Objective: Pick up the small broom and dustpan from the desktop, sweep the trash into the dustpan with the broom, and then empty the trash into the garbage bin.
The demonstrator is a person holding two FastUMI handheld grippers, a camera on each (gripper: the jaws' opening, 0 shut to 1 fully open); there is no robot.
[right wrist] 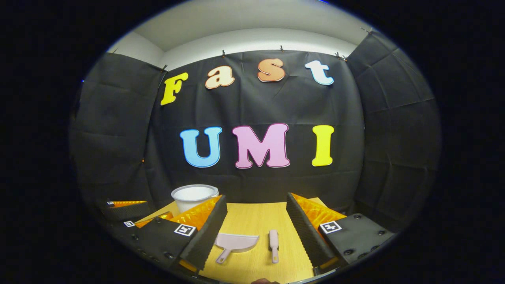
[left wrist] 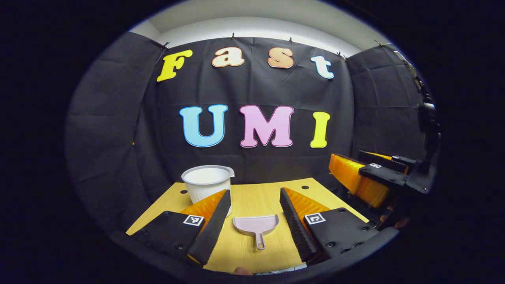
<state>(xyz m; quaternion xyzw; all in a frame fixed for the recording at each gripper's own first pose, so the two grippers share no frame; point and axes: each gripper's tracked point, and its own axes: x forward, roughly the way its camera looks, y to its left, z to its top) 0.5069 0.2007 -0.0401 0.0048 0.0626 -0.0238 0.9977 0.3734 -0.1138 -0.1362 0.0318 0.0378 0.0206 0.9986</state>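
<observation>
A small pale pink dustpan (left wrist: 256, 227) lies on the wooden desktop (left wrist: 252, 197), handle toward me, between the spread fingers of my left gripper (left wrist: 254, 193), which is open and above it. In the right gripper view the dustpan (right wrist: 236, 242) lies left of the small pale broom (right wrist: 273, 244), both flat on the desktop. My right gripper (right wrist: 256, 199) is open above them, its fingers holding nothing. The white garbage bin (left wrist: 207, 181) stands at the back left of the desktop, also seen as the bin (right wrist: 194, 196) behind the right gripper's left finger. The right gripper (left wrist: 375, 173) shows at the right of the left gripper view.
Black cloth walls close in the desktop on three sides. The desktop (right wrist: 256, 221) has small dark holes near its back edge. The left gripper's orange and black fingers (right wrist: 126, 207) show at the far left of the right gripper view.
</observation>
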